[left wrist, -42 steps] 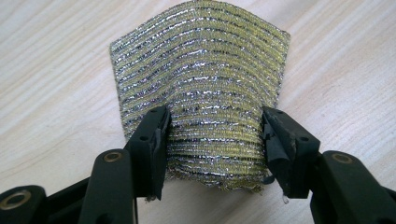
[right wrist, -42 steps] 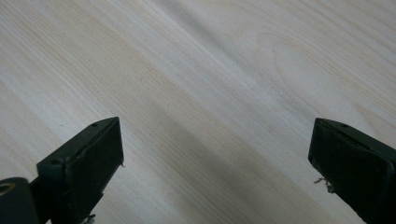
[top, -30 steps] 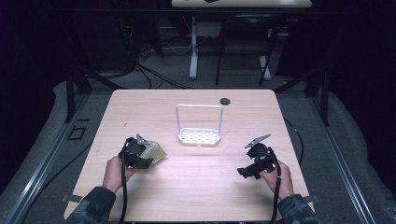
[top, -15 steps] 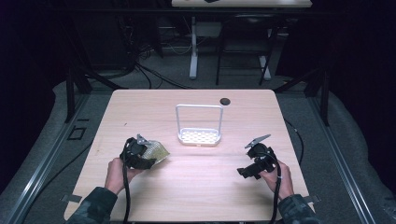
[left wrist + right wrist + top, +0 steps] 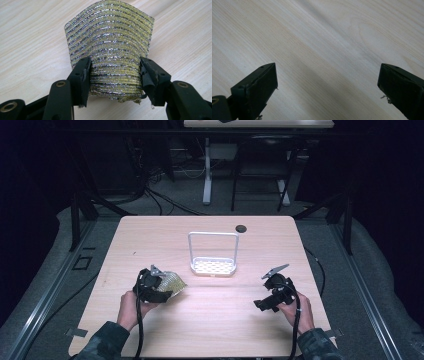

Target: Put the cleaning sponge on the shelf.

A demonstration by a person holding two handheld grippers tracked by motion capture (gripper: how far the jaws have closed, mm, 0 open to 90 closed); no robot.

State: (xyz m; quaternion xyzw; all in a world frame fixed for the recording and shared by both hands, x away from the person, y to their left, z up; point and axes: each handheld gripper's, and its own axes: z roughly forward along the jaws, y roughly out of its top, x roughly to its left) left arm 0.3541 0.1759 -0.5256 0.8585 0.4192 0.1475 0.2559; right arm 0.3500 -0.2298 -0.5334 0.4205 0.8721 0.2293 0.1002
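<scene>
The left gripper [image 5: 113, 75] clamps a glittering gold-and-silver scouring pad [image 5: 110, 47], bowed between its jaws, just above the table's [image 5: 210, 320] near-left area, barely shifted from a second ago. The right gripper [image 5: 327, 87] remains spread wide over bare wood, the white rack [image 5: 213, 265] untouched mid-table.

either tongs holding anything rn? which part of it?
Left tongs are shut on the glittery yellow-silver scrubber pad, pinching its two side edges near the lower end so it bows. Right tongs are open, holding nothing, above the table.
</scene>
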